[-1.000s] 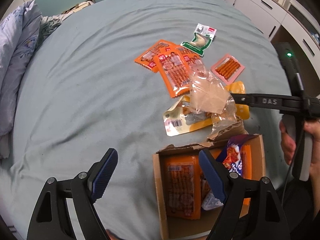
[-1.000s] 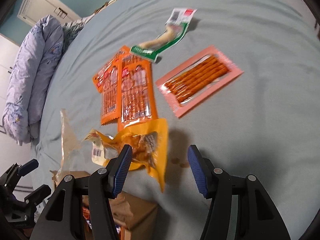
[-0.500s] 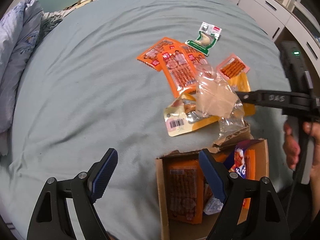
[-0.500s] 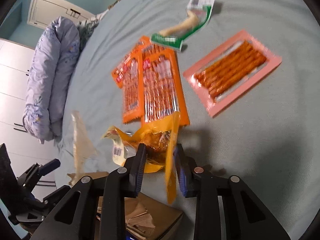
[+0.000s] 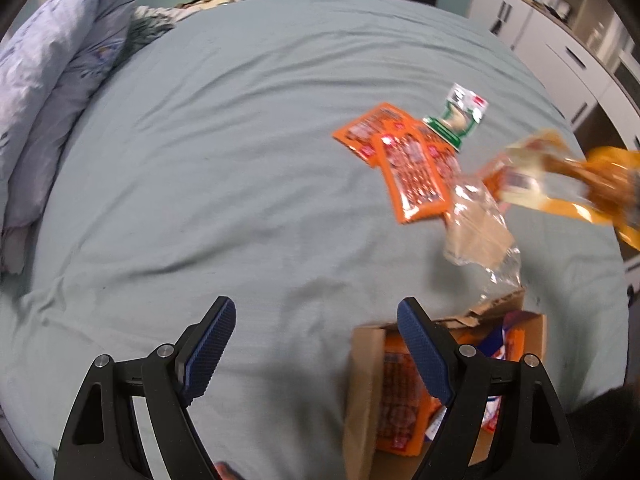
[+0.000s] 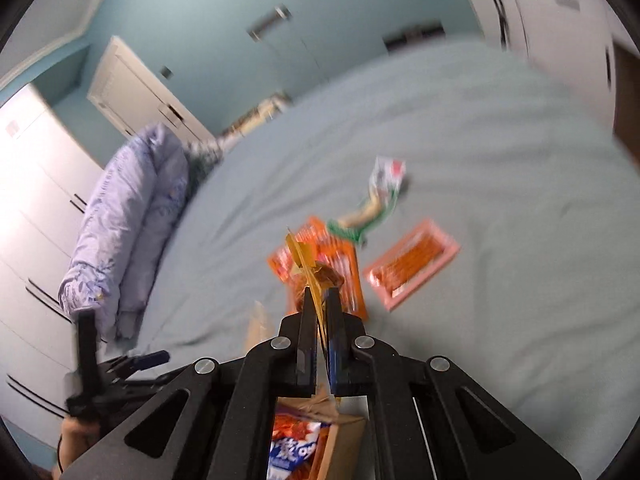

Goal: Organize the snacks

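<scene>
My right gripper [image 6: 320,300] is shut on a yellow snack pouch [image 6: 310,264] and holds it in the air above the bed. The pouch also shows blurred at the right of the left wrist view [image 5: 576,188]. A cardboard box [image 5: 362,380] with orange and blue packets inside lies on the bed under my right gripper [image 6: 344,436]. My left gripper [image 5: 316,320] is open and empty, just left of the box. Orange sausage packs [image 5: 412,168], a green and white packet [image 5: 460,116] and a pink sausage pack [image 6: 412,264] lie on the sheet.
A crumpled clear plastic bag [image 5: 480,228] lies just beyond the box. A folded lilac duvet [image 5: 44,92] is piled along the left side of the bed. White cupboards [image 5: 560,40] stand beyond the bed's right edge.
My right gripper closed on the yellow pouch and lifted it off the bed. The left gripper drew back and left, staying open.
</scene>
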`<state>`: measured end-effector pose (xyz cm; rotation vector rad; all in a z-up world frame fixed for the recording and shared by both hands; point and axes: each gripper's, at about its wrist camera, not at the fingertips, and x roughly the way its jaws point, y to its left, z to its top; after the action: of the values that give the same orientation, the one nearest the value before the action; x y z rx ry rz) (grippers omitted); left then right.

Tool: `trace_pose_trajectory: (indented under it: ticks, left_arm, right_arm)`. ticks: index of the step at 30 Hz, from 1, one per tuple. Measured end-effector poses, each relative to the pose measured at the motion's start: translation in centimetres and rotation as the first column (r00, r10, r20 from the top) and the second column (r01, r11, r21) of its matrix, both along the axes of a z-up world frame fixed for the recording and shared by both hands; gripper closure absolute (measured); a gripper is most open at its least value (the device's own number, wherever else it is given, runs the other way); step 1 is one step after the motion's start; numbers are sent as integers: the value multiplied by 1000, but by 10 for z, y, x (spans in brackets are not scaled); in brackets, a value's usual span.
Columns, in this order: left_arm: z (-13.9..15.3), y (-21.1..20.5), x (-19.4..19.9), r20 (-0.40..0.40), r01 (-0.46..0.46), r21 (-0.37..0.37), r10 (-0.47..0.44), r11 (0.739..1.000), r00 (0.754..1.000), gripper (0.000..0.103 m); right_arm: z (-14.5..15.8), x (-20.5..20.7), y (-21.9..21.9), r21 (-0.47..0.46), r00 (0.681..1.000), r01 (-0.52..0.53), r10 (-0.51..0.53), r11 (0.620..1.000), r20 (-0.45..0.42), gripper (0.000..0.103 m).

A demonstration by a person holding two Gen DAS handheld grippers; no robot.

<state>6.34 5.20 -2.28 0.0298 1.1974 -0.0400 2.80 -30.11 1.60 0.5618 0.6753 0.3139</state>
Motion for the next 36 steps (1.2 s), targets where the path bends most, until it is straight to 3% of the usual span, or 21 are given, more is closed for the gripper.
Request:
trace_pose_trajectory:
  ticks: [3,6,9,14,18,19,22,24,27,33,34,36]
  left_arm:
    - [5,11,-2,23,-35,2,35,999,999,19]
    - [9,21,-2,37,-72,-12,72,997,997,19]
    - [14,28,0,53,-100,-26,101,995,993,19]
    - [13,32,-1,59,-112,-18,113,994,992,19]
    - [12,32,-1,55,-111,-10,112,994,992,19]
    - [12,32,-1,56,-111,-8,111,994,992,19]
    - [11,31,0,59,-111,-2,111,994,992,19]
    - [10,29,1,55,-108,-1,108,994,993,19]
    - [6,24,4,43,-90,5,89,996,995,19]
    - [-3,15,7,19,-67,42,67,997,998,19]
    - [-5,14,8,14,-68,45,67,997,998,19]
    - [-8,14,11,3,-70,48,70,996,998,19]
  right_arm:
    - [26,-43,4,13,996,-35,34,999,80,101]
    - [34,-73,15,39,991,-110,106,993,87,101]
    - [29,-88,31,62,983,-182,180,981,28,101]
    - [-5,-88,74,-4,961,-266,264,964,-83,101]
    - [-32,-72,105,-61,958,-251,239,966,-158,95]
    - [-34,-64,108,-69,959,-240,225,968,-176,86]
    - [-25,-56,111,-95,972,-188,172,978,-162,41]
    - [-16,-50,106,-66,985,-146,139,987,-102,26]
    - [-4,-45,77,-75,993,-77,69,994,-99,25]
    - [-8,1,44,-256,985,61,-99,965,-138,25]
    - [-18,14,43,-261,975,75,-125,962,-181,25]
    - [-43,39,39,-172,957,32,-80,985,-278,25]
